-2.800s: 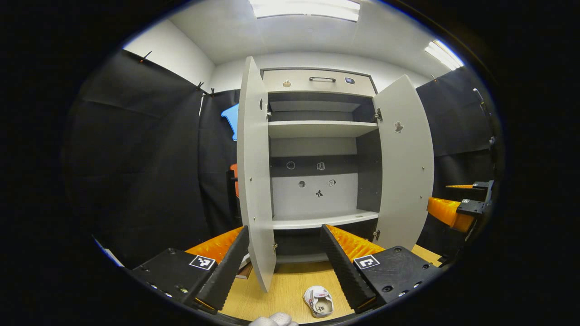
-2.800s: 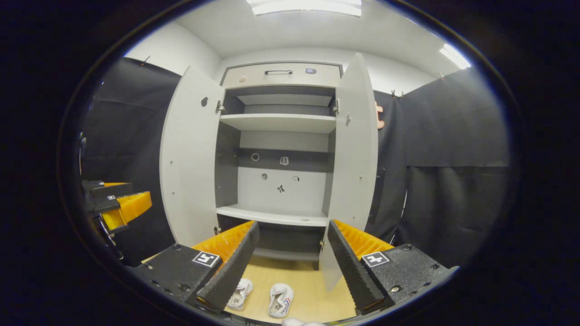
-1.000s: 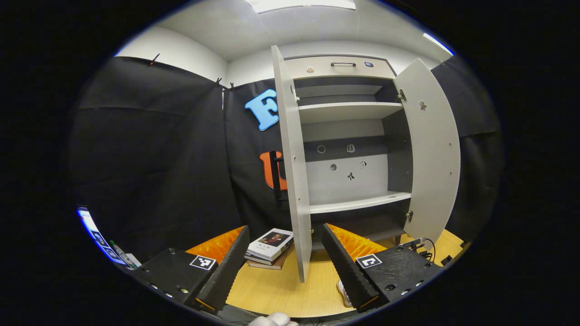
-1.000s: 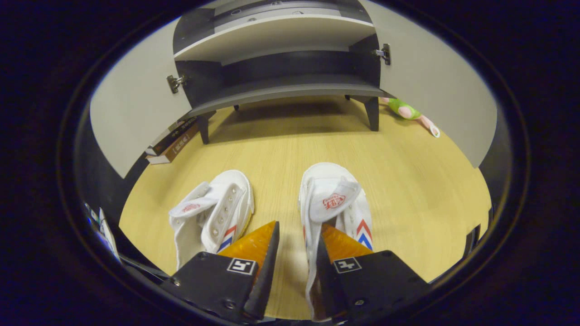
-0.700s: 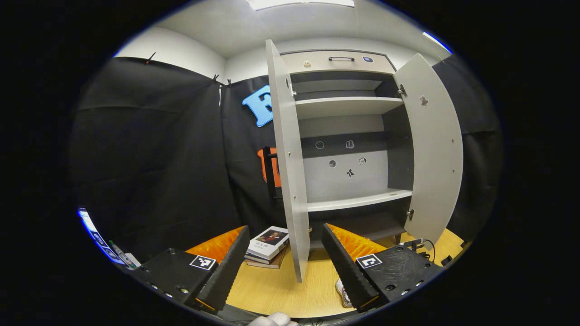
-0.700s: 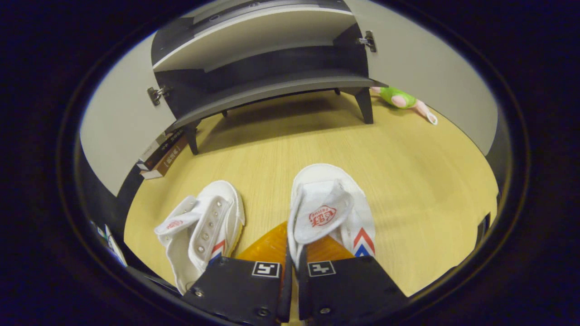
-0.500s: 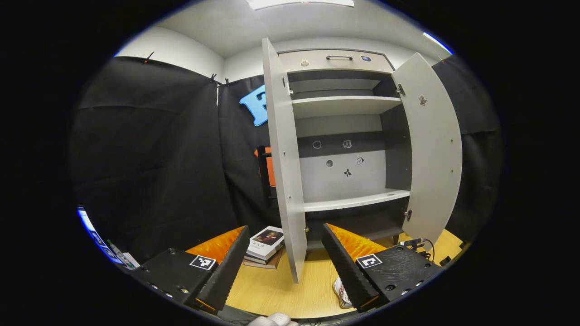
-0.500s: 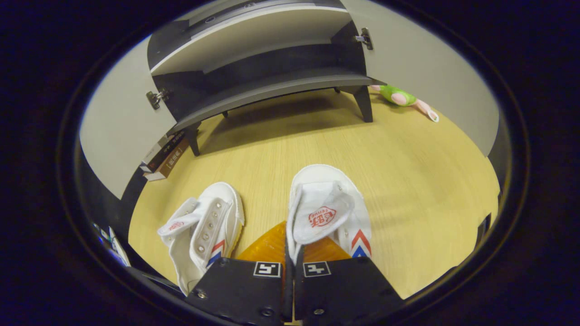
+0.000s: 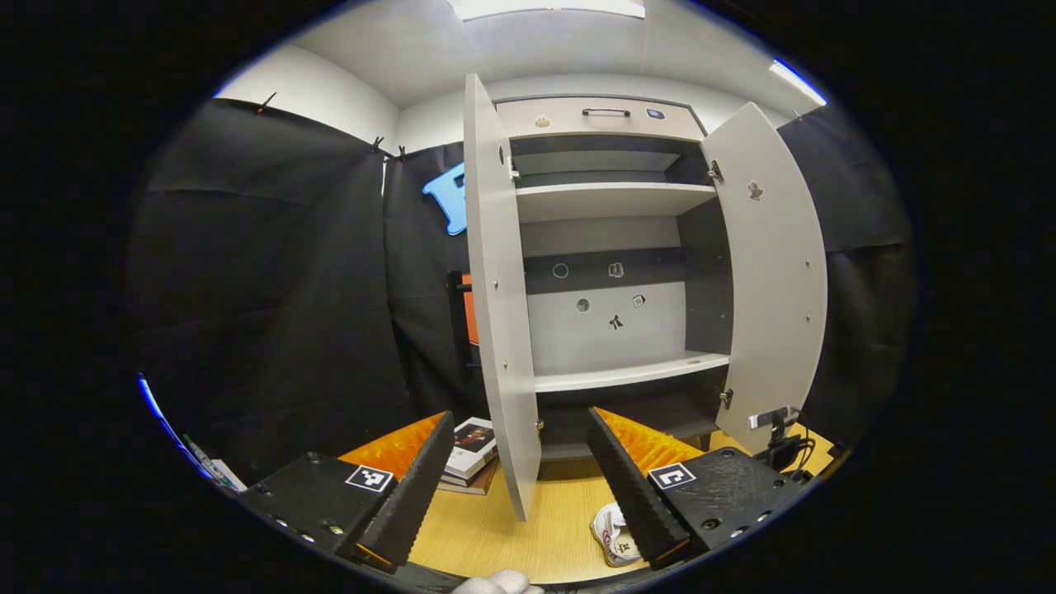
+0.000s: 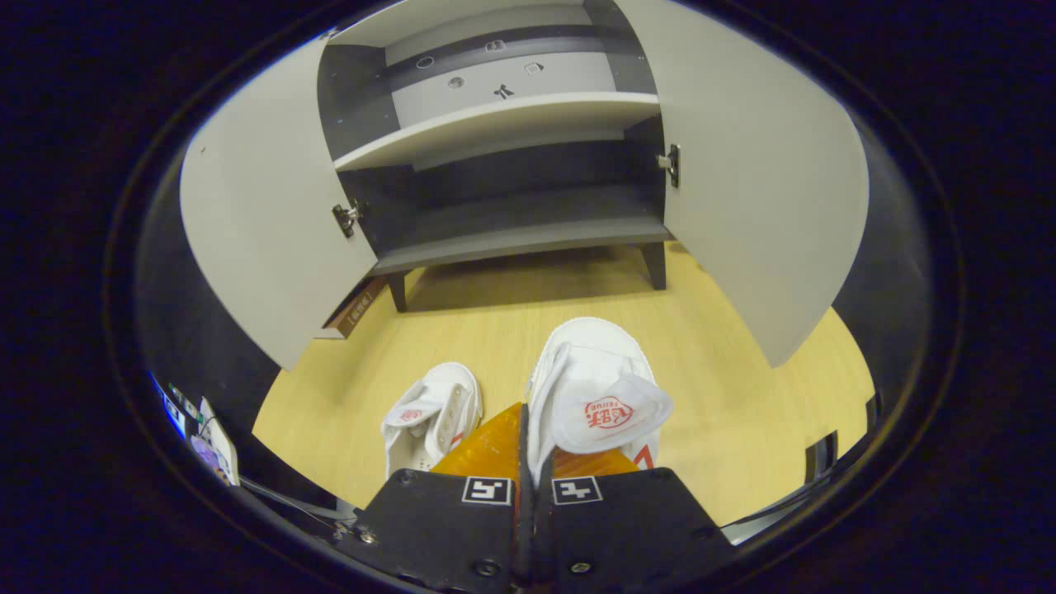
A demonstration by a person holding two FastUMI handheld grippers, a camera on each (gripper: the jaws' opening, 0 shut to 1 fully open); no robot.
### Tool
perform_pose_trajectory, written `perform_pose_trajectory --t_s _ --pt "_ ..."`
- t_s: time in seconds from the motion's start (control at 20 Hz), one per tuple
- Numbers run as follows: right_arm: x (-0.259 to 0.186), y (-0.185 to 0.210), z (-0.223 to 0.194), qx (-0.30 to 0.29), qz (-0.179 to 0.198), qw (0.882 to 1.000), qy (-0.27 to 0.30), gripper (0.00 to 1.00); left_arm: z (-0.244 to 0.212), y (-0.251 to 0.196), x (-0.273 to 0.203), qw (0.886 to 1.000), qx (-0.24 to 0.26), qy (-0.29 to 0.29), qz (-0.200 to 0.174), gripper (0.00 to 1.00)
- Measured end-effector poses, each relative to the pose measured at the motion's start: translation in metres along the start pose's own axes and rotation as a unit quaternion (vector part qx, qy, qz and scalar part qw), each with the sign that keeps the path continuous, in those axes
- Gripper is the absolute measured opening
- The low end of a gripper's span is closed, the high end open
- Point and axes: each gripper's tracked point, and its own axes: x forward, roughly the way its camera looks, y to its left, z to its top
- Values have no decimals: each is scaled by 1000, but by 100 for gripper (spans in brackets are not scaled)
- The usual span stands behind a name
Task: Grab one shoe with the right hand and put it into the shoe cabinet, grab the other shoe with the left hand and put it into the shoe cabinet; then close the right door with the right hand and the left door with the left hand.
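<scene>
Where doors (image 10: 256, 206) gape: books (image 9: 466, 450) beside cabinet (image 9: 610, 247)

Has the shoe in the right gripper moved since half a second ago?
Yes. The gripped shoe now looms larger than the other shoe on the floor, so it has been lifted off the floor, toward the cabinet.

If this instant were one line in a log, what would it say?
step: carrying first shoe | right gripper: jaws shut on shoe | left gripper: open, holding nothing | other shoe: on floor | cabinet: both doors open
</scene>
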Motion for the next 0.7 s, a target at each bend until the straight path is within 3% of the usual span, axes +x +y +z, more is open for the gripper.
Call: perform_pose_trajectory --t_s 0.35,0.7 --pt "-66 31 122 -28 21 995 -90 5 -10 -9 -1 1000 -16 1 -7 96" --pt "-78 57 259 -76 33 981 -173 5 -12 -13 0 1000 -20 -2 10 96"
